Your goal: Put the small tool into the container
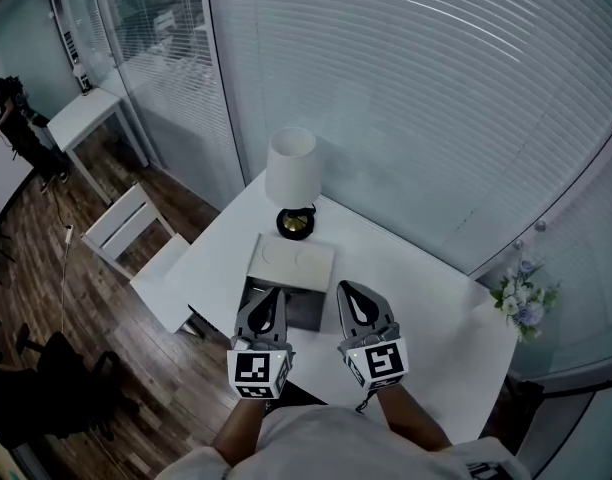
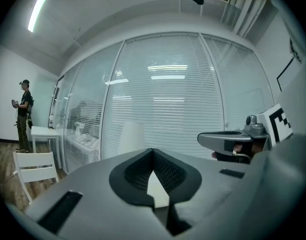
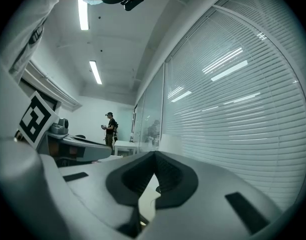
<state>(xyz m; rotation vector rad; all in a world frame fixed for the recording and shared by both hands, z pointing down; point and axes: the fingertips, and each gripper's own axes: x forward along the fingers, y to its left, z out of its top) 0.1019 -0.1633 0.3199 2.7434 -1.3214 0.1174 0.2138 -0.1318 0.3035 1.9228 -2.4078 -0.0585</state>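
Lamp point(image 1: 291, 168) stands just behind the container point(image 1: 291, 263); open table point(image 1: 426, 318) surface lies to its right

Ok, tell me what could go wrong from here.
1. The left gripper and the right gripper are both shut and empty, and the small tool shows in no view, so a blind reach may miss it.
2. The lamp stands just behind the container. A long forward reach could tip it.
3. The container lies near the table edge, so a push might slide it off.
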